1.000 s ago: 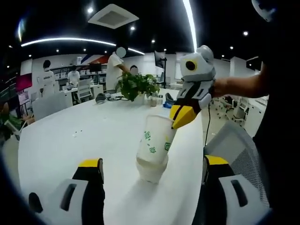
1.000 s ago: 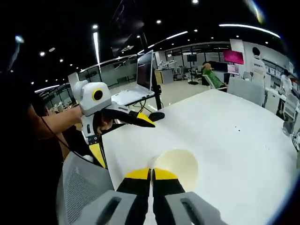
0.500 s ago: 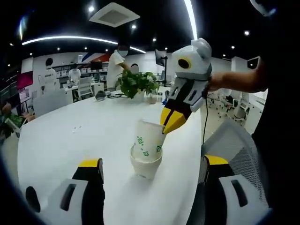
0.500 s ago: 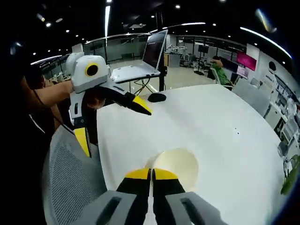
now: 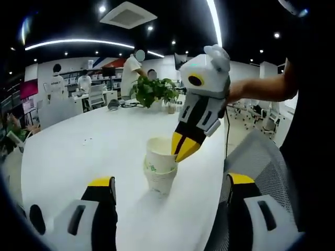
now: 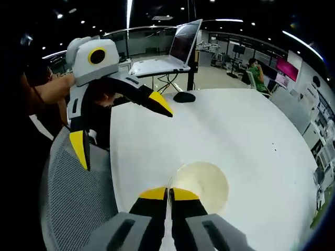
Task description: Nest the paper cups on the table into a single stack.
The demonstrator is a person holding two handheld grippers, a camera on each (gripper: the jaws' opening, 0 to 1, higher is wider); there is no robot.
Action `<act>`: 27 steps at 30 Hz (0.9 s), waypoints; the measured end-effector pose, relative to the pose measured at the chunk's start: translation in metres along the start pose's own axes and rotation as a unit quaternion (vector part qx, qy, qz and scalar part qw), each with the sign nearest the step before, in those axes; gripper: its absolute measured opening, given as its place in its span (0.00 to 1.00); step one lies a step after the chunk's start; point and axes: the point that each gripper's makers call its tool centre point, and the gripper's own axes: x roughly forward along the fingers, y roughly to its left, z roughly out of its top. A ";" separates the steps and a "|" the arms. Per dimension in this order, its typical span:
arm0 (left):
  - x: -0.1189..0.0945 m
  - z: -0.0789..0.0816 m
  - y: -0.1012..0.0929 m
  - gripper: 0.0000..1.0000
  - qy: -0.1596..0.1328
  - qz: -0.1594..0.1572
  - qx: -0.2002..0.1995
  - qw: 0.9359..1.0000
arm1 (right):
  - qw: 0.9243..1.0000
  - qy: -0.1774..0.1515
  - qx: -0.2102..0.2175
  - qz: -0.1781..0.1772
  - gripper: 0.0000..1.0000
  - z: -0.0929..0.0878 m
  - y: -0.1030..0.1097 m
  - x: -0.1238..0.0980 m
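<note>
1. Right gripper (image 5: 182, 149) pinches the rim of the top paper cup (image 5: 160, 155); left gripper (image 6: 120, 123) has its jaws spread wide.
2. Cup stands upright, mouth up, nested in the stack (image 5: 158, 178) on the white table (image 5: 78, 151), ahead between the left jaws.

White paper cup (image 5: 160, 155), upright, nested in cup stack (image 5: 158, 179), on table (image 5: 78, 157)

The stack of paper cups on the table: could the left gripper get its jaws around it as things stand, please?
Probably yes. The left gripper is open, and the cup stack stands on the table ahead, between its jaws. The right gripper, shut on the top cup's rim, would crowd a high grasp.
</note>
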 end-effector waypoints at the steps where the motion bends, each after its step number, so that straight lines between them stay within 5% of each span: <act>1: 0.000 -0.001 0.000 0.86 0.001 0.000 0.000 1.000 | 1.000 0.002 0.001 0.004 0.00 -0.001 0.000 0.003; 16: 0.000 -0.008 0.001 0.86 0.004 0.005 -0.003 1.000 | 0.999 0.018 0.027 0.039 0.00 -0.012 0.011 0.023; 27: 0.009 -0.022 0.003 0.85 0.020 0.005 0.002 1.000 | 1.000 0.004 0.010 0.027 0.08 -0.012 0.008 0.021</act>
